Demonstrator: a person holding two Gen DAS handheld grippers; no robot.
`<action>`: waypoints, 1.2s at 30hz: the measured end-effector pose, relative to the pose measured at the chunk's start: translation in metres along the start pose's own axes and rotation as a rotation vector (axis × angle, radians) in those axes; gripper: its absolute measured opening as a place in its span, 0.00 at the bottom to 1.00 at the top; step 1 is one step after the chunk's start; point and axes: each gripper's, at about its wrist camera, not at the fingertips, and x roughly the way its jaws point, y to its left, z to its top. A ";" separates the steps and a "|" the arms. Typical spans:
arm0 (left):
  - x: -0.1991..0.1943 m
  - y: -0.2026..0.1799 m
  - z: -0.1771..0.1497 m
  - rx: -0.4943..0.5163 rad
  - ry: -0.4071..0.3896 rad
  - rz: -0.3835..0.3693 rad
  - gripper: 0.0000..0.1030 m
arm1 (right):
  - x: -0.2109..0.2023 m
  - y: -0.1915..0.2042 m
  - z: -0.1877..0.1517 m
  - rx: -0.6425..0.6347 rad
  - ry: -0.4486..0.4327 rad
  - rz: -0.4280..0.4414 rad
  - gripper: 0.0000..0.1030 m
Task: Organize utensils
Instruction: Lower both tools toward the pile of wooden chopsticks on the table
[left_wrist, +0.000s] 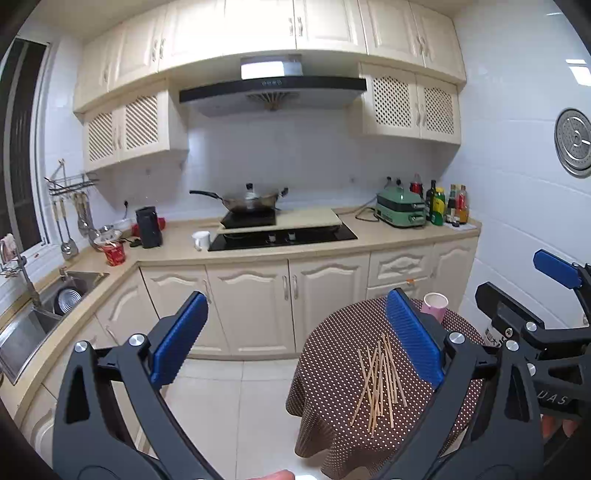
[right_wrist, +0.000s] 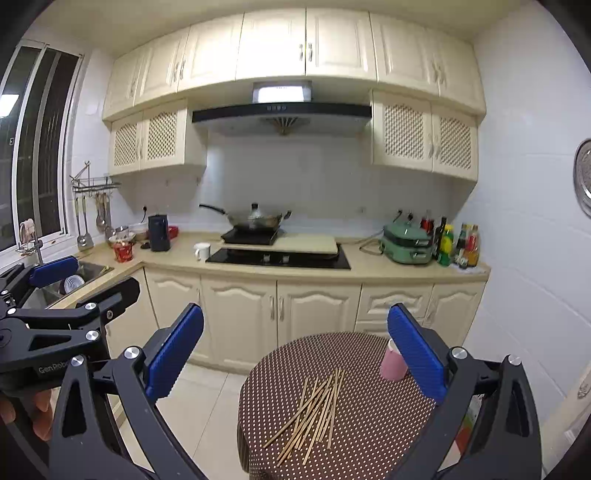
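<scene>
Both tongs (left_wrist: 295, 339) (right_wrist: 295, 350) agape above chopsticks (right_wrist: 314, 413) (cup (left_wrist: 435, 304) part-hidden rightward)

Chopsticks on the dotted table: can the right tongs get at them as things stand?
Probably yes. The chopsticks lie loose and uncovered on the table, the right tongs are open above them, and the pink cup stands off to one side.

You're in a home kitchen: cream cabinets (right_wrist: 280, 48), range hood (right_wrist: 281, 112), wok (right_wrist: 255, 219) on the hob, sink (left_wrist: 55, 295).

chopsticks (right_wrist: 314, 413) on table (right_wrist: 369, 443), cup (right_wrist: 392, 363) behind.
</scene>
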 end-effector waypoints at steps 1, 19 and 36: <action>0.005 -0.002 0.000 0.004 0.009 -0.003 0.92 | 0.004 -0.002 -0.001 0.003 0.011 -0.002 0.93; 0.223 -0.061 -0.057 0.083 0.449 -0.115 0.92 | 0.184 -0.086 -0.060 0.097 0.413 0.035 0.80; 0.401 -0.132 -0.181 0.062 0.934 -0.223 0.72 | 0.330 -0.151 -0.154 0.195 0.860 0.148 0.47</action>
